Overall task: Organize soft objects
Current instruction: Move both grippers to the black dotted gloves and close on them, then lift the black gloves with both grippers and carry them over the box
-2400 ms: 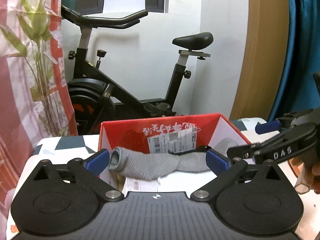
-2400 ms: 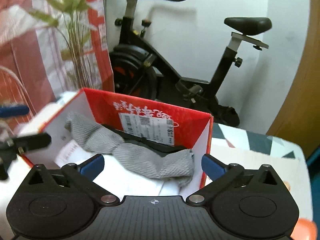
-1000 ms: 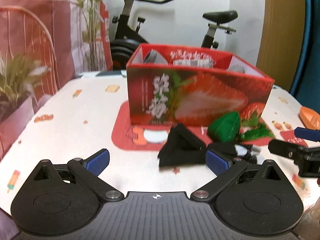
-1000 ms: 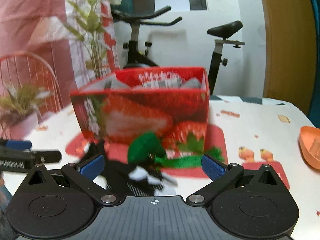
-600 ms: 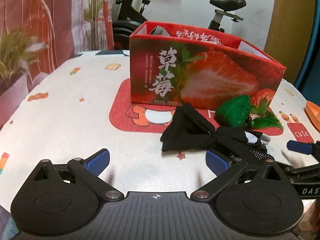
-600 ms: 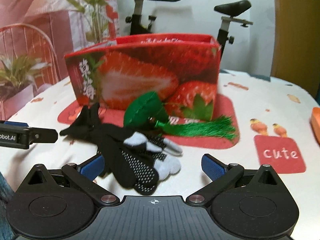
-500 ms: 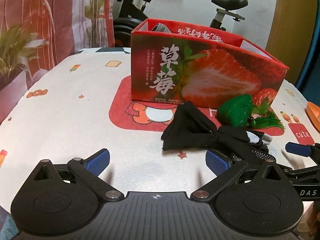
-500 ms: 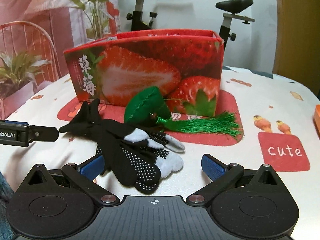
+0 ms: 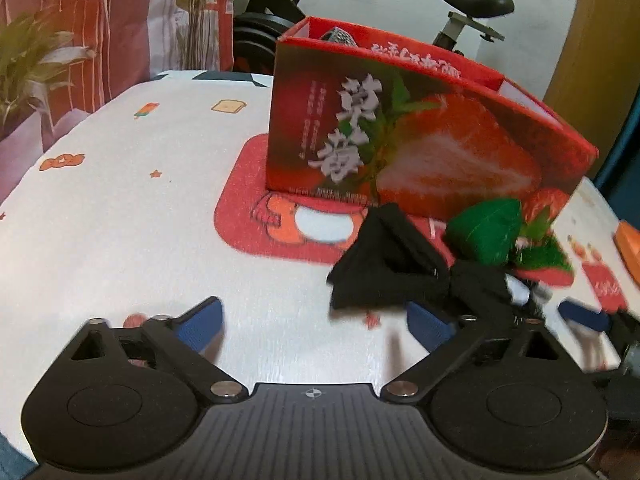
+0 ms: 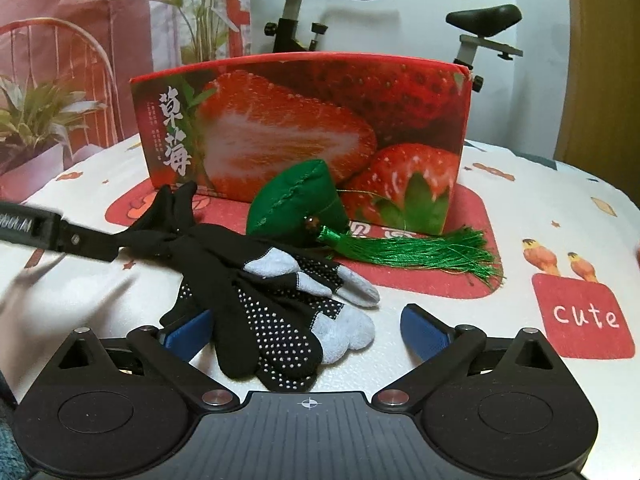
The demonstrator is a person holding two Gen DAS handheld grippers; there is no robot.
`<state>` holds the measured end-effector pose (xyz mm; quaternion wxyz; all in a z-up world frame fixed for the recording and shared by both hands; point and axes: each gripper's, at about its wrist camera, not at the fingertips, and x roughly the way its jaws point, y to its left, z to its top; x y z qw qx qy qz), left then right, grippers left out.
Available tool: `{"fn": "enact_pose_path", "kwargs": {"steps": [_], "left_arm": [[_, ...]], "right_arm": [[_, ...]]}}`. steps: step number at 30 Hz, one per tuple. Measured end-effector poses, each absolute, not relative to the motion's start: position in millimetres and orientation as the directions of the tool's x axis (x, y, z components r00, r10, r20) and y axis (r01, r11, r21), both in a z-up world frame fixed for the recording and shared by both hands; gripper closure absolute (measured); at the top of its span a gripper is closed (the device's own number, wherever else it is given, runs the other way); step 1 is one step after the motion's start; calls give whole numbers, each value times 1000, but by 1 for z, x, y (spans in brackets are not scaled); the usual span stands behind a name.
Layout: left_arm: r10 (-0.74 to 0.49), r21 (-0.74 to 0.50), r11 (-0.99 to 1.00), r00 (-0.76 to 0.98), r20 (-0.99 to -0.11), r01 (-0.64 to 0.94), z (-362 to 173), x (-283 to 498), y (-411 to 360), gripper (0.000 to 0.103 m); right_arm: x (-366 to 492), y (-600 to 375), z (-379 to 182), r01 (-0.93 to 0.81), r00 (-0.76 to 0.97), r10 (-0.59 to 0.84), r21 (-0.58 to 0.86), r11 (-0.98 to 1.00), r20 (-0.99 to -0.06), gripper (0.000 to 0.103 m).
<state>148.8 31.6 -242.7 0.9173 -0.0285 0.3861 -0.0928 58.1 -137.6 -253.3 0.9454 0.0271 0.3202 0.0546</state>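
Note:
A pair of black gloves [image 10: 272, 300] with white dots and grey fingertips lies on the tablecloth in front of the red strawberry box [image 10: 304, 128]. A green pouch [image 10: 296, 208] with a green tassel [image 10: 412, 250] rests against the box. My right gripper [image 10: 304, 330] is open, and the gloves' finger ends lie between its blue pads, unpressed. My left gripper [image 9: 314, 326] is open with its jaws closing over bare cloth. The gloves' black cuff [image 9: 384, 268] sits just beyond its right pad. The box [image 9: 400, 140] and pouch [image 9: 484, 230] stand behind.
A grey sock [image 9: 338, 36] pokes out of the box. An orange dish [image 9: 630, 240] sits at the table's right edge. An exercise bike [image 10: 304, 12] and potted plants [image 10: 40, 120] stand beyond the table. Bare tablecloth [image 9: 120, 208] stretches to the left.
Both grippers have sunk toward the table and come closer to the gloves. The left gripper's jaws have narrowed a little. The gloves, pouch and box lie as before.

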Motion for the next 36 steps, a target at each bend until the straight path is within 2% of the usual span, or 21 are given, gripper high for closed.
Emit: {"fn": "enact_pose_path", "kwargs": {"steps": [3,6,8,11,14,18,24,27,29,31,34,36], "left_arm": [[-239,-186,971,679,-694,153,-234,164,36,14],[-266,-184,964,681,-682,192,-230,178,28,17],[-275,-157,960,680,-679,231,-232,188,20,26],[-276,-149,958,652,-706,245,-243,202,14,34],[-291,-159,954,651,-701,256,-251,207,13,32],[-267,-64,949,679,-684,310,-257,199,1,31],[-270,-64,949,689,-673,310,-258,195,1,33],[-277,-69,948,695,-664,312,-257,192,1,45],[-295,-80,943,696,-655,324,-257,186,2,60],[-315,-102,938,691,-651,331,-257,182,5,66],[-327,-120,935,686,-650,333,-257,177,6,81],[-347,-142,929,671,-655,341,-257,172,7,83]], "right_arm": [[58,-137,-254,-95,790,126,83,992,-600,2],[59,-137,-254,-99,790,130,85,991,-599,2],[58,-137,-254,-100,791,132,86,991,-598,2],[59,-137,-254,-103,789,134,87,991,-599,1],[59,-137,-255,-106,788,137,87,991,-600,1],[59,-136,-255,-107,788,136,84,991,-601,0],[59,-136,-255,-110,788,140,88,990,-600,0],[59,-136,-255,-110,788,139,86,990,-600,0],[58,-136,-256,-113,790,142,86,990,-597,0],[58,-137,-256,-119,790,147,87,989,-595,0],[57,-136,-256,-122,791,147,84,989,-594,1],[57,-136,-256,-122,791,148,84,989,-594,2]]}}
